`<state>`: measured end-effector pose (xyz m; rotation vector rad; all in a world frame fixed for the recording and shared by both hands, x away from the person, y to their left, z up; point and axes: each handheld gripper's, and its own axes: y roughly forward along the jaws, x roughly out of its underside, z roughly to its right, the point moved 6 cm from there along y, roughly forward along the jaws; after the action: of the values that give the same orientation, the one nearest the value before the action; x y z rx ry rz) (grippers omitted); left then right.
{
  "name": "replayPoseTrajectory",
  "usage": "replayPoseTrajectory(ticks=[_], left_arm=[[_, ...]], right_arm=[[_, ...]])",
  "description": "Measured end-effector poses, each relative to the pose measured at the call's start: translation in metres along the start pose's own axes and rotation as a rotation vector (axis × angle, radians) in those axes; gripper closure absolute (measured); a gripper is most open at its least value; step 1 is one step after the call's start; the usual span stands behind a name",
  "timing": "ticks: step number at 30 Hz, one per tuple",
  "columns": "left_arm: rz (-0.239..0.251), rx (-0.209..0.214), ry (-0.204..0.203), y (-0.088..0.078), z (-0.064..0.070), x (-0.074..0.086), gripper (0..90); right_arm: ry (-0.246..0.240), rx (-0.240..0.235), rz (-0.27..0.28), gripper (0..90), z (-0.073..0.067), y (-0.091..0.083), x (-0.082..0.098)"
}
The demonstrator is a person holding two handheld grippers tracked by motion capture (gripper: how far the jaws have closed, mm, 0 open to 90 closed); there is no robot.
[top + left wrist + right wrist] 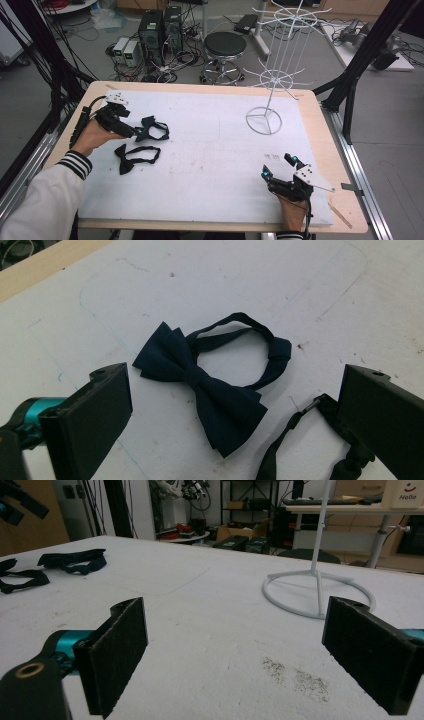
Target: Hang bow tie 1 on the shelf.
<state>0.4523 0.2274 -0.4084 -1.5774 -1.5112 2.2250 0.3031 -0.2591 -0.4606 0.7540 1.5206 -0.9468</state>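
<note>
A dark navy bow tie (200, 382) with its looped strap lies flat on the white mat, and I see it again in the high view (156, 128) at the left. My left gripper (235, 377) hovers over it, open, one jaw on either side and neither touching it. From above, the left gripper (141, 132) points right, just beside that tie. A second black bow tie (135, 157) lies nearer the person, its strap (295, 440) by my right-hand jaw. My right gripper (279, 166) rests open near the front right, with bare mat between its jaws (240, 615).
A white wire display rack (267, 85) stands on a ring base (310, 592) at the back right of the mat. The white mat (210, 150) covers most of the wooden table (327, 150). A stool and computer cases stand on the floor beyond.
</note>
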Motion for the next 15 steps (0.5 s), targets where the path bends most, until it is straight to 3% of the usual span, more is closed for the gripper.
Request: replayPoseTrajectory(ticks=[6,15], left_arm=[[-0.034,0.018,-0.002,0.009,0.000,-0.001,1.8],[-0.109,0.006,-0.019,0.026,-0.001,0.005,2.5]], right_arm=[[-0.002,-0.001,0.001,10.3,0.001,0.000,0.000],[0.002,-0.001,-0.001,10.3,0.000,0.000,0.000]])
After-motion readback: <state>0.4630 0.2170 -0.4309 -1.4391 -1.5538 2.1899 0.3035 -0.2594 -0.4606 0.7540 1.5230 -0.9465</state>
